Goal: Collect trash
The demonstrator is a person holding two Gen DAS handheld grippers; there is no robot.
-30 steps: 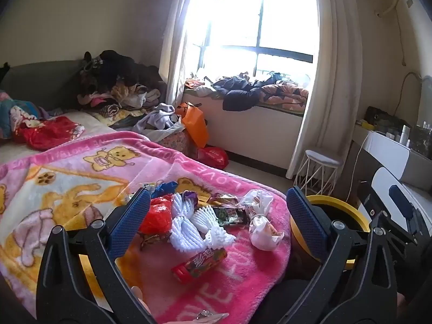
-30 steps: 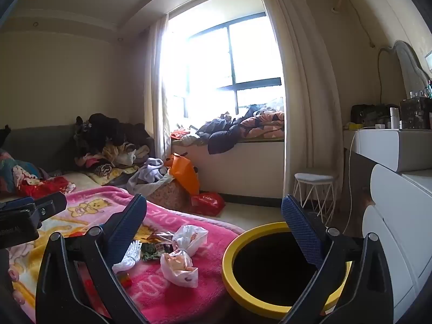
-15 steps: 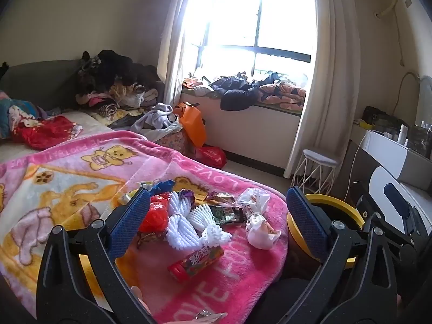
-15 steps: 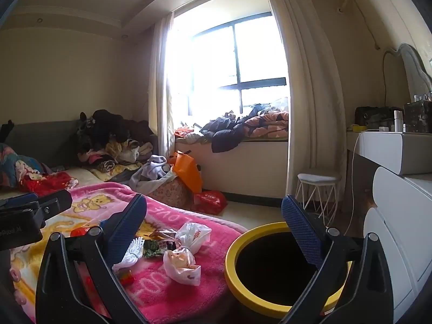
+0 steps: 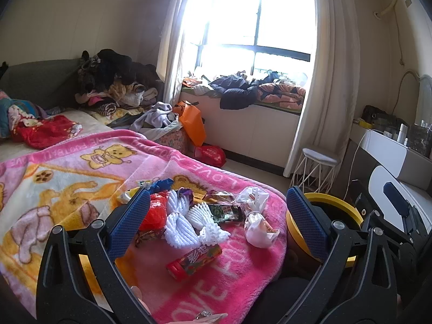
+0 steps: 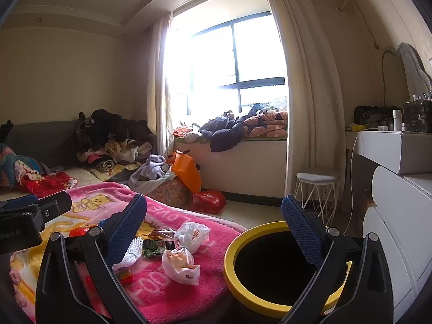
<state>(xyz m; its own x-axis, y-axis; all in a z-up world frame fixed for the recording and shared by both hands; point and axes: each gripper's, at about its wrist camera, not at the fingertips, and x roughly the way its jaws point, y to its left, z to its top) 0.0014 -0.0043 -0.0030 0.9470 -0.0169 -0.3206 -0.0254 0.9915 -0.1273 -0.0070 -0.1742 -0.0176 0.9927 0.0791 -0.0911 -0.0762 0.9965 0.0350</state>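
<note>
Left wrist view: the left gripper hangs above the corner of the pink blanket with its jaws spread wide and nothing between them. The trash sits in a loose cluster on that corner: white foam nets, a red wrapper, a blue wrapper, a dark snack packet, a knotted white bag and, just beside it, a second bag holding food wrap. A candy tube lies nearest the camera, a little apart from the rest. The yellow-rimmed bin stands just off the blanket's edge, partly hidden behind the right finger. The right gripper's body shows at the far right.

Right wrist view: the right gripper is likewise wide apart and empty, aimed between the blanket corner and the bin. The bin's inside reads only as black, so whether anything lies in it cannot be told. The two bags, a foam net and the dark packet are near the bin. The left gripper's body pokes in at the left edge.

By my reading the job is barely begun: every visible piece is on the blanket, neither gripper holds anything, and all of it has yet to go into the bin. The bags nearest the bin look the easiest first picks.
</note>
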